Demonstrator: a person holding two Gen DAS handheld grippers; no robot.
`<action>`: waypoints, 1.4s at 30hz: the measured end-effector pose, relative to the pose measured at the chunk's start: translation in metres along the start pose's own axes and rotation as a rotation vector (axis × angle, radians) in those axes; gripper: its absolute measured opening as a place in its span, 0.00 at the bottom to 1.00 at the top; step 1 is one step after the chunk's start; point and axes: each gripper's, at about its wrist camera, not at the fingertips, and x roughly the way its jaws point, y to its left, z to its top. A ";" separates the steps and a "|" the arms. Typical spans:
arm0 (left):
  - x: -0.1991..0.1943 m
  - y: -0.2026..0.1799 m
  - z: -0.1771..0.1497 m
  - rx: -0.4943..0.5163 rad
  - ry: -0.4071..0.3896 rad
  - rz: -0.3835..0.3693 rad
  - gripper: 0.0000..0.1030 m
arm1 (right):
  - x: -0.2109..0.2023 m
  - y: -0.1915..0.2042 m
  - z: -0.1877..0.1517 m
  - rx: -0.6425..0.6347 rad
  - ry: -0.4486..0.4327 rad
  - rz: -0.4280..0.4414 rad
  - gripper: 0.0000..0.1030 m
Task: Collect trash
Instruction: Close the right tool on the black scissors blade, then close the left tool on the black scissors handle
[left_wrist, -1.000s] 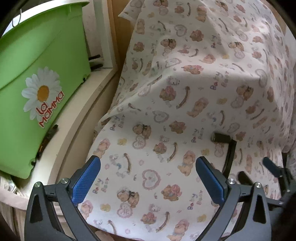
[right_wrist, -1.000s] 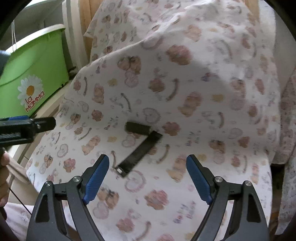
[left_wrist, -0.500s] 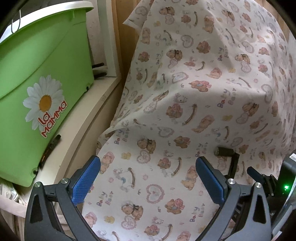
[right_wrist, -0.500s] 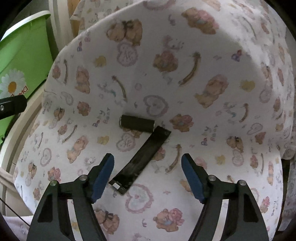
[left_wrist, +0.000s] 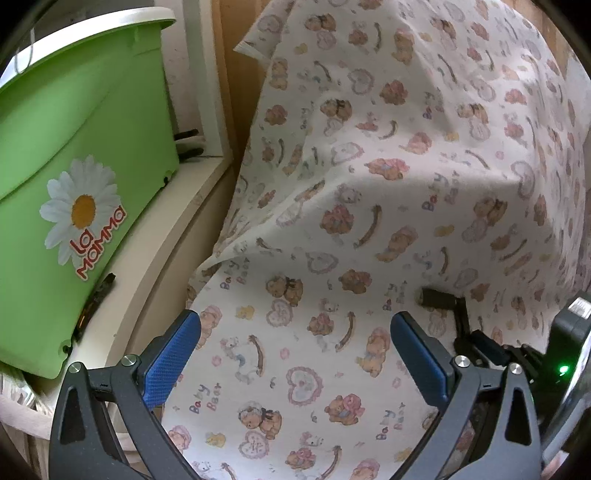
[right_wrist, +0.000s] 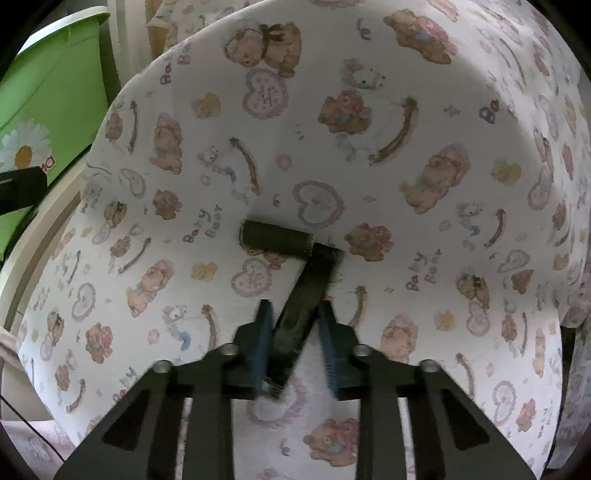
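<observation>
A black strip with a rolled end (right_wrist: 291, 266) lies on a teddy-bear print cloth (right_wrist: 369, 166). My right gripper (right_wrist: 295, 332) has its blue pads close on either side of the strip's near part, nearly shut around it; motion blur hides whether they press on it. In the left wrist view the strip's rolled end (left_wrist: 437, 299) shows at the right, with the right gripper (left_wrist: 491, 347) over its near part. My left gripper (left_wrist: 295, 354) is wide open and empty above the cloth, left of the strip.
A green bin (left_wrist: 74, 184) with a daisy label and white rim stands on a pale ledge (left_wrist: 162, 258) to the left of the cloth; it also shows in the right wrist view (right_wrist: 48, 99). A wooden panel (left_wrist: 240, 92) rises behind.
My right gripper has moved down onto the strip and its jaws have closed from wide open to nearly shut around it. My left gripper has drifted slightly and stays open.
</observation>
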 end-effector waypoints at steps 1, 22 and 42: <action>0.001 -0.002 0.000 0.008 0.002 0.001 0.99 | -0.001 -0.001 -0.001 0.004 0.008 0.005 0.20; 0.045 -0.064 0.005 0.185 0.094 -0.077 0.88 | -0.030 -0.085 0.005 0.115 -0.010 0.038 0.16; 0.091 -0.142 0.005 0.291 0.124 -0.147 0.82 | -0.023 -0.112 0.010 0.153 0.019 0.040 0.17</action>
